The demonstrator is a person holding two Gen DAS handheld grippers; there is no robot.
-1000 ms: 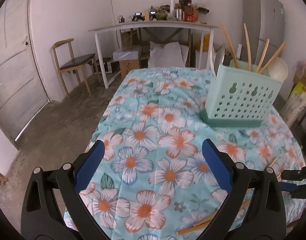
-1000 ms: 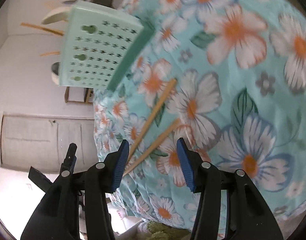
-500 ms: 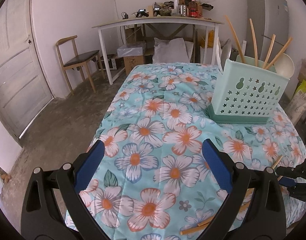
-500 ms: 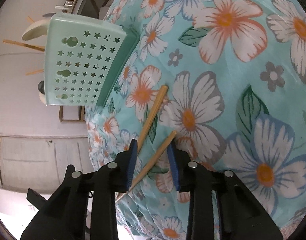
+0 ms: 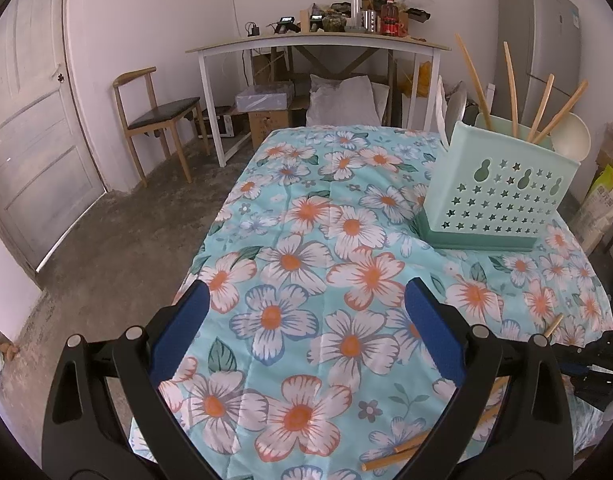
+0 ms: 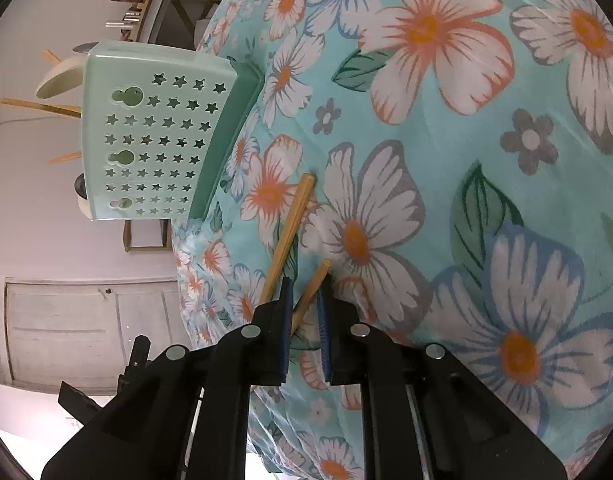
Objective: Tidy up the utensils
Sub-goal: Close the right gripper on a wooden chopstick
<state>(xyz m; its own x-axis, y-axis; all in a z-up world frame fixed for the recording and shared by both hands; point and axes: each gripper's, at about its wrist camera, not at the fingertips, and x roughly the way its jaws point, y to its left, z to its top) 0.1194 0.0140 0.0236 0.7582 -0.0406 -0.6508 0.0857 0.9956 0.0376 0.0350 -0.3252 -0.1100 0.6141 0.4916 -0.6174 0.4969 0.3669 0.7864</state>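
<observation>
Chopstick point(image 6: 312, 290) slanting toward green holder point(image 6: 146, 136), right tongs point(image 6: 305, 292) just closing on it, left tongs point(image 5: 306, 304) wide, empty

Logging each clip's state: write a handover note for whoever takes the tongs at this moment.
Right tongs: jaws have just been closing on the shorter chopstick; whether the pads grip it yet is unclear.
Left tongs: open, empty, over the cloth.
Second chopstick: loose on the cloth, just outside the right jaws.
Holder: upright, already holds several chopsticks and a spoon.
Left: put both loose chopsticks in the holder.
</observation>
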